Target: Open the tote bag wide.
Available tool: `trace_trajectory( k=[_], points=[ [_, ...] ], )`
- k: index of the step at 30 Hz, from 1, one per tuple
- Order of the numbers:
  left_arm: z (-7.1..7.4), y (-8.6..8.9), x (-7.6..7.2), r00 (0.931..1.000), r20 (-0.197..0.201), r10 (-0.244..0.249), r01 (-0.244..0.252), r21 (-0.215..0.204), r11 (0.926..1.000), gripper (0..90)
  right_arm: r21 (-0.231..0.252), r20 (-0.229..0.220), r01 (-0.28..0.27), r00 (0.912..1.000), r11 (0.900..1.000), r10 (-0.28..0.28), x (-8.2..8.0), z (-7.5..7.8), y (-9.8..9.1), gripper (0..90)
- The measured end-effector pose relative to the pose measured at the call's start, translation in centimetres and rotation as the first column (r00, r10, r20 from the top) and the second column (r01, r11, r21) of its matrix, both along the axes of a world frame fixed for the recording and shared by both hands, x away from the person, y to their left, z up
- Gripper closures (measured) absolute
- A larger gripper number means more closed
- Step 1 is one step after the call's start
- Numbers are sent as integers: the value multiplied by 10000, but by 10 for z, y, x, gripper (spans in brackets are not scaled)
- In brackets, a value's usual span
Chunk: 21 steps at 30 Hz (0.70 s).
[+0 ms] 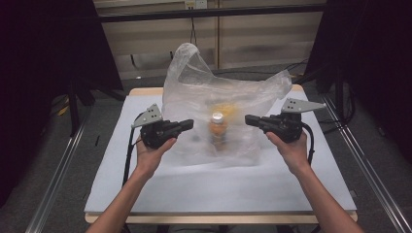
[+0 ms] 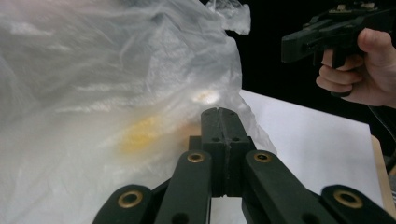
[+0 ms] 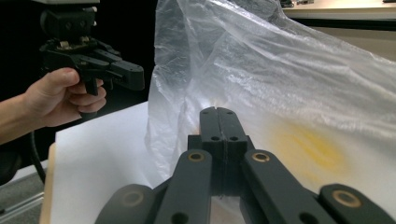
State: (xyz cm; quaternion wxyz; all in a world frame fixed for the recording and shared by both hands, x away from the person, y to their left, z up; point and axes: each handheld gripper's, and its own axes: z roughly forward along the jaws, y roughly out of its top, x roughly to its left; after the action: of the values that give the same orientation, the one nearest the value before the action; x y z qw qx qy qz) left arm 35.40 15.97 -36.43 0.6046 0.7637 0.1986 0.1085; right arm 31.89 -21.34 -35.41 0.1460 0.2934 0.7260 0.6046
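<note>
Translucent crinkled plastic bag (image 1: 221, 104) is seen in the high view standing at the centre of the white surface (image 1: 218, 187), with an orange bottle with a white cap (image 1: 217, 127) showing dimly through its front wall. The left hand-held gripper (image 1: 187, 124) hangs at the bag's 9 o'clock and the right hand-held gripper (image 1: 251, 119) at its 3 o'clock, both just beside the film and aimed inward, jaws pressed together on nothing.

In the left gripper view, the left hand-held gripper (image 2: 219, 112) is shown with its tips shut, level with the bag's (image 2: 121, 84) lower bulge, the film close ahead; contact cannot be told. The right hand-held gripper (image 2: 299, 44) is seen at 2 o'clock.

In the right gripper view, the right hand-held gripper (image 3: 218, 112) is likewise closed and empty before the bag (image 3: 289, 84), with the left hand-held gripper (image 3: 126, 74) at 10 o'clock.

For the bag to be handled well, the jaws would probably have to be spread first, then a loose fold near the upper rim pinched from each side, not the taut film over the bottle, so that tipping is avoided.
</note>
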Motion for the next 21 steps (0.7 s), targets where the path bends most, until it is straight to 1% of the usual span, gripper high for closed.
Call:
trace_trajectory(
  k=[1,2,3,4,5,7,8,11,12,13,14,15,17,18,19,20,21],
  points=[
    [1,-1,3,10000,1,52,-52,72,10000,900,-9,-43,30,10000,10000,-30,2,2,1,900],
    [3,-2,5,10000,-27,13,-13,-49,10000,900,-9,-43,30,10000,10000,-30,2,2,1,900],
    [7,-4,9,10000,-60,58,-58,-75,10000,900,15,-27,70,10000,10000,-70,7,6,3,900],
    [7,-4,9,10000,-60,58,-58,-75,10000,900,32,-49,84,10000,10000,-84,10,8,4,900],
    [9,-6,11,9999,-94,-38,37,-153,9999,900,-20,-30,85,10000,10000,-85,12,10,6,900],
    [13,-10,14,10000,-54,-28,27,-138,9999,900,6,-27,83,10000,10000,-83,15,12,7,900],
    [17,-13,17,9999,-40,-99,98,-233,9997,900,-60,-34,99,9999,9999,-99,20,17,9,900],
    [24,-19,20,9998,14,-193,194,-320,9993,900,-139,-29,112,9999,9998,-112,27,23,14,900],
    [24,-19,20,9998,14,-193,194,-320,9993,900,-139,-29,112,9999,9998,-112,27,23,14,900],
    [26,-21,21,9998,-1,-208,207,-337,9992,900,-172,-17,101,9999,9998,-101,31,26,17,900],
    [30,-25,24,9997,30,-240,241,-339,9991,900,-164,1,73,10000,9998,-73,33,28,18,900],
    [30,-25,24,9997,30,-240,241,-339,9991,900,-164,1,73,10000,9998,-73,33,28,18,900],
    [35,-27,27,9993,55,-357,359,-387,9986,900,-146,57,39,10000,9999,-38,38,31,21,900],
    [41,-30,30,9989,109,-448,452,-346,9984,900,-162,75,50,10000,9999,-49,42,35,25,900],
    [41,-30,30,9989,109,-448,452,-346,9984,900,-171,92,38,10000,9998,-37,45,36,27,900],
    [45,-31,31,9986,148,-503,508,-393,9979,900,-301,107,84,9999,9995,-81,47,37,29,900],
    [48,-32,31,9979,259,-593,604,-419,9973,900,-301,107,84,9999,9995,-81,47,37,29,900]
  ],
)
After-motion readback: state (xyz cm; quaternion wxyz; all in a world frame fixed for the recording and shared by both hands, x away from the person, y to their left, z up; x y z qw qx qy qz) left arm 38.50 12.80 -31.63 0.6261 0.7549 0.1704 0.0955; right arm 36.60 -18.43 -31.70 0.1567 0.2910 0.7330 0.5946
